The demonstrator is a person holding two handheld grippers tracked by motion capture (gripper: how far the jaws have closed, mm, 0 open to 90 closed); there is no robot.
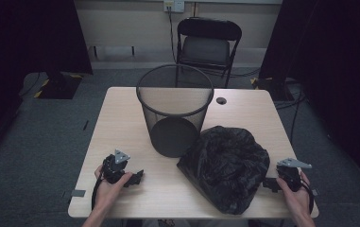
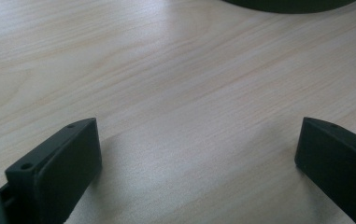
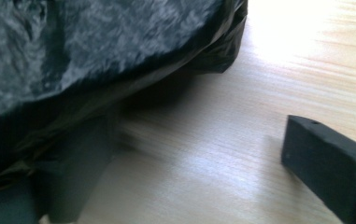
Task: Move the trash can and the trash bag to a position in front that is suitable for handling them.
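Observation:
A black wire-mesh wastebasket [image 1: 175, 111] stands upright in the middle of the light wooden table [image 1: 121, 123]. A crumpled black plastic bag [image 1: 226, 163] lies in a heap to its front right. My left gripper [image 1: 137, 178] rests on the table at the front left, jaws wide open over bare wood [image 2: 194, 154], the basket's base [image 2: 288, 4] ahead. My right gripper [image 1: 266, 183] sits at the front right against the bag's edge. In the right gripper view its jaws stand open [image 3: 194, 168]; the bag [image 3: 87, 51] drapes over the left jaw, and nothing is pinched between them.
A black folding chair [image 1: 206, 45] stands behind the table. A cable hole [image 1: 221, 100] sits near the far right of the tabletop. Dark curtains flank both sides, and grey carpet surrounds the table.

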